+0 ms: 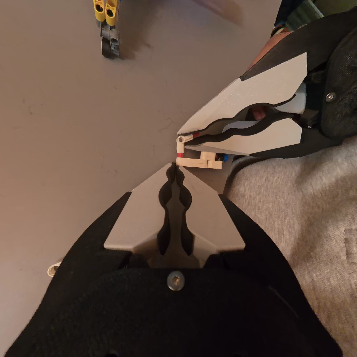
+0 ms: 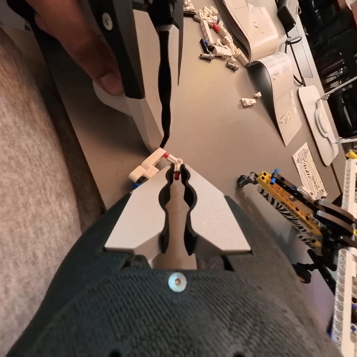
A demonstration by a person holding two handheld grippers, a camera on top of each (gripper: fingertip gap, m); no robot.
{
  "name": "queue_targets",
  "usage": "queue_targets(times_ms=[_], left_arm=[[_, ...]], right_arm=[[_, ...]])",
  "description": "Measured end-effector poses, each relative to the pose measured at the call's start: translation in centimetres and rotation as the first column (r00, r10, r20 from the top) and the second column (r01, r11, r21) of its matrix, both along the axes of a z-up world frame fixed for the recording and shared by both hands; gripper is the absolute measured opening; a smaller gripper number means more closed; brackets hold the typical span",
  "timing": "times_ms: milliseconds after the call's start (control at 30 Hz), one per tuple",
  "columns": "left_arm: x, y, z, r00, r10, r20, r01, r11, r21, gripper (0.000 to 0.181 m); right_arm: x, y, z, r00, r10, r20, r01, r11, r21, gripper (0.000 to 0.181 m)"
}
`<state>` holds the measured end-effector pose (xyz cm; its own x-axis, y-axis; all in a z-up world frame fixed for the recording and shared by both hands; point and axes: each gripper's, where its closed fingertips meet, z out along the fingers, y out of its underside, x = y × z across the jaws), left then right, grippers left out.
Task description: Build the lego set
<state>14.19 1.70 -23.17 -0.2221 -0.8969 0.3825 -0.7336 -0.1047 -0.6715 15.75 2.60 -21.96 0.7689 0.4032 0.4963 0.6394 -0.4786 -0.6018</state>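
A small white lego sub-assembly [image 1: 195,161] of beams, with blue and black pins at its far end, hangs at the table's near edge. A red axle joins it to a white angle connector [image 1: 181,142]. My right gripper [image 1: 182,139] comes in from the right and is shut on that connector; in the right wrist view [image 2: 176,166] the connector [image 2: 176,161] and a red axle end [image 2: 176,171] sit between its pads. My left gripper [image 1: 174,164] is shut, pads together, with its tips touching the left end of the white beam. It comes in from above in the right wrist view [image 2: 162,145].
A yellow, black and zebra-striped model [image 2: 289,208] lies on the grey table [image 1: 77,116], its tip in the left wrist view [image 1: 109,25]. Loose white pieces [image 2: 218,38], open booklets [image 2: 270,63] and a sticker sheet [image 2: 309,173] lie farther back. A person's grey clothing [image 1: 289,241] is beside the edge.
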Motion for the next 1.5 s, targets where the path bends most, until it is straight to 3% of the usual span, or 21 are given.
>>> queue_targets(times_ms=[200, 367, 500, 633, 867, 967, 1067, 1133, 1200, 1300, 1367, 1400, 1500], left_arm=[[0.0, 0.0, 0.0, 1.0, 0.005, -0.002, -0.005, 1.0, -0.015, 0.0], [1.2, 0.6, 2.4, 0.991, 0.095, 0.097, -0.072, 0.972, -0.223, 0.007], [2.1, 0.4, 4.7, 0.974, 0.169, 0.152, -0.071, 0.861, -0.503, 0.027], [2.5, 1.0, 7.4, 0.943, 0.244, 0.227, -0.017, 0.716, -0.698, 0.017], [1.9, 2.0, 8.6, 0.917, 0.289, 0.274, 0.03, 0.635, -0.772, 0.008], [1.6, 2.4, 8.8, 0.908, 0.295, 0.296, 0.043, 0.639, -0.768, 0.007], [1.1, 2.6, 9.0, 0.903, 0.277, 0.328, 0.063, 0.668, -0.741, 0.006], [0.7, 2.6, 9.3, 0.898, 0.266, 0.35, 0.088, 0.67, -0.737, 0.005], [0.3, 2.3, 9.7, 0.895, 0.236, 0.379, 0.134, 0.668, -0.732, 0.005], [-0.3, 1.5, 9.9, 0.894, 0.166, 0.416, 0.199, 0.685, -0.701, 0.005], [-0.5, 0.9, 9.9, 0.894, 0.125, 0.43, 0.229, 0.697, -0.68, 0.005], [-0.6, 0.7, 9.9, 0.893, 0.108, 0.438, 0.243, 0.701, -0.67, 0.005], [-0.7, 0.4, 9.7, 0.895, 0.085, 0.439, 0.251, 0.717, -0.65, 0.005]], right_arm=[[0.1, 0.1, 0.0, 0.999, 0.019, -0.032, -0.018, 1.0, 0.01, 0.006], [2.1, 0.9, 1.8, 0.993, -0.055, -0.105, 0.069, 0.989, 0.13, 0.006], [3.3, 1.6, 4.1, 0.962, -0.103, -0.255, 0.174, 0.945, 0.277, 0.007], [3.3, 2.0, 5.9, 0.947, -0.094, -0.308, 0.22, 0.886, 0.407, 0.006], [2.1, 2.3, 7.0, 0.977, -0.059, -0.203, 0.152, 0.865, 0.479, 0.007], [1.5, 2.3, 7.3, 0.983, -0.021, -0.185, 0.109, 0.869, 0.483, 0.009], [0.9, 1.9, 7.5, 0.953, 0.065, -0.297, 0.08, 0.889, 0.451, 0.022], [0.9, 1.6, 7.6, 0.888, 0.109, -0.447, 0.089, 0.912, 0.399, 0.035], [0.6, 1.3, 8.0, 0.77, 0.166, -0.616, 0.077, 0.934, 0.348, 0.048], [-0.3, 0.7, 9.1, 0.469, 0.227, -0.854, 0.01, 0.965, 0.262, 0.046], [-0.6, 0.2, 9.9, 0.263, 0.226, -0.938, -0.055, 0.974, 0.219, 0.035], [-0.7, 0.1, 9.9, 0.196, 0.203, -0.959, -0.084, 0.978, 0.19, 0.029], [-1.1, 0.0, 9.0, 0.156, 0.149, -0.977, -0.144, 0.981, 0.127, 0.018]])
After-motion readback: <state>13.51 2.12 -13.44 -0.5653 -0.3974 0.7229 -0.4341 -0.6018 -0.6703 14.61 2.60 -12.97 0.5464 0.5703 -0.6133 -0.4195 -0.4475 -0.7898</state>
